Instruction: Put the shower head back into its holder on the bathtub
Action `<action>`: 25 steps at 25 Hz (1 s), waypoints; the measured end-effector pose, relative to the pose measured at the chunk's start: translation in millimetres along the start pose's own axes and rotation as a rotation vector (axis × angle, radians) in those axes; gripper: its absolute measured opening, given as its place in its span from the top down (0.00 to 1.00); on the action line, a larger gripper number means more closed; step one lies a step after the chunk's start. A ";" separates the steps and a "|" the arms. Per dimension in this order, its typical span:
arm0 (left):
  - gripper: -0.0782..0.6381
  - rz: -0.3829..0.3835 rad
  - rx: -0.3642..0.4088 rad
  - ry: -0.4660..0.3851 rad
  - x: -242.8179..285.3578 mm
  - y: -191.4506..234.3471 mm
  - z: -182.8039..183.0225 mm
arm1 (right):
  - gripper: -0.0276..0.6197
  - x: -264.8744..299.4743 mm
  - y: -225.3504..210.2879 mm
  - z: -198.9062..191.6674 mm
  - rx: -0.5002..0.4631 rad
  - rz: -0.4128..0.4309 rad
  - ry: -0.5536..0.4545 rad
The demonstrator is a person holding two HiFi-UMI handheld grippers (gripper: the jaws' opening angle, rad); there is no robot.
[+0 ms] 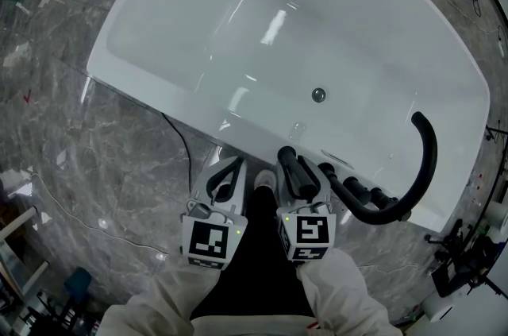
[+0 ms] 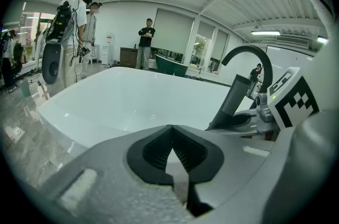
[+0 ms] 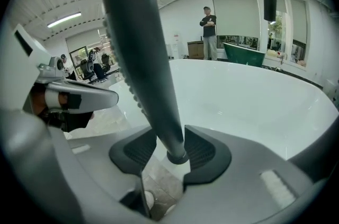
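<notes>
The black shower head [image 1: 297, 170] stands upright at the near rim of the white bathtub [image 1: 159, 25], left of the black knobs [image 1: 355, 187]. My right gripper [image 1: 305, 193] is round its handle. In the right gripper view the shower head [image 3: 143, 59] rises between the pads, its collar low between them, with a thin gap at the left pad; the right gripper [image 3: 170, 151] is open. My left gripper [image 1: 226, 175] hangs beside it over the rim. In the left gripper view its jaws [image 2: 172, 151] are shut with nothing in them, and the shower head [image 2: 233, 98] shows at right.
A black arched faucet [image 1: 421, 168] curves over the rim at right. The drain [image 1: 318, 94] lies in the tub bottom. A cable [image 1: 181, 137] runs over the marble floor at left. Several people [image 2: 145, 43] stand beyond the tub. My shoe [image 1: 264, 179] is by the tub's side.
</notes>
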State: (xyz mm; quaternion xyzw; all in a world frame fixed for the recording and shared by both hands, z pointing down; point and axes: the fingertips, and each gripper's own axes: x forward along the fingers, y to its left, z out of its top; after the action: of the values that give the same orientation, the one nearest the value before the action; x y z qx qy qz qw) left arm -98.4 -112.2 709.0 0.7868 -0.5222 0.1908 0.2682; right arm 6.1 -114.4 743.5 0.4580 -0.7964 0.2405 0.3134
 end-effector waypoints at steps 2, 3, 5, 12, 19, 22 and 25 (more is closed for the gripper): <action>0.89 0.003 0.007 -0.001 -6.7 -1.6 4.2 | 0.68 -5.4 2.7 -2.5 -0.002 0.018 0.008; 0.89 0.005 0.011 -0.002 -10.6 -2.4 7.6 | 0.67 -8.6 4.0 -1.3 0.002 0.025 0.015; 0.89 0.009 0.021 -0.003 -20.7 -3.8 15.9 | 0.64 -15.9 7.3 3.0 0.008 0.035 0.032; 0.89 -0.007 0.066 -0.020 -47.1 -15.6 47.4 | 0.64 -44.6 9.6 26.2 -0.001 0.023 0.016; 0.89 -0.016 0.075 -0.012 -68.4 -34.9 58.9 | 0.66 -85.5 14.3 31.9 0.014 0.043 0.003; 0.89 -0.026 0.089 -0.012 -78.9 -45.1 66.4 | 0.67 -106.9 14.7 43.2 0.010 0.048 -0.014; 0.89 -0.032 0.101 -0.018 -89.5 -51.7 77.2 | 0.68 -126.1 15.3 55.6 0.014 0.048 -0.030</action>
State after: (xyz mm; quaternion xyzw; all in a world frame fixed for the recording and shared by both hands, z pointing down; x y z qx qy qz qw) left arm -83.2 -79.7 585.1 0.8091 -0.5018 0.2054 0.2264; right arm 25.5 -71.6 613.1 0.4444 -0.8101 0.2467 0.2922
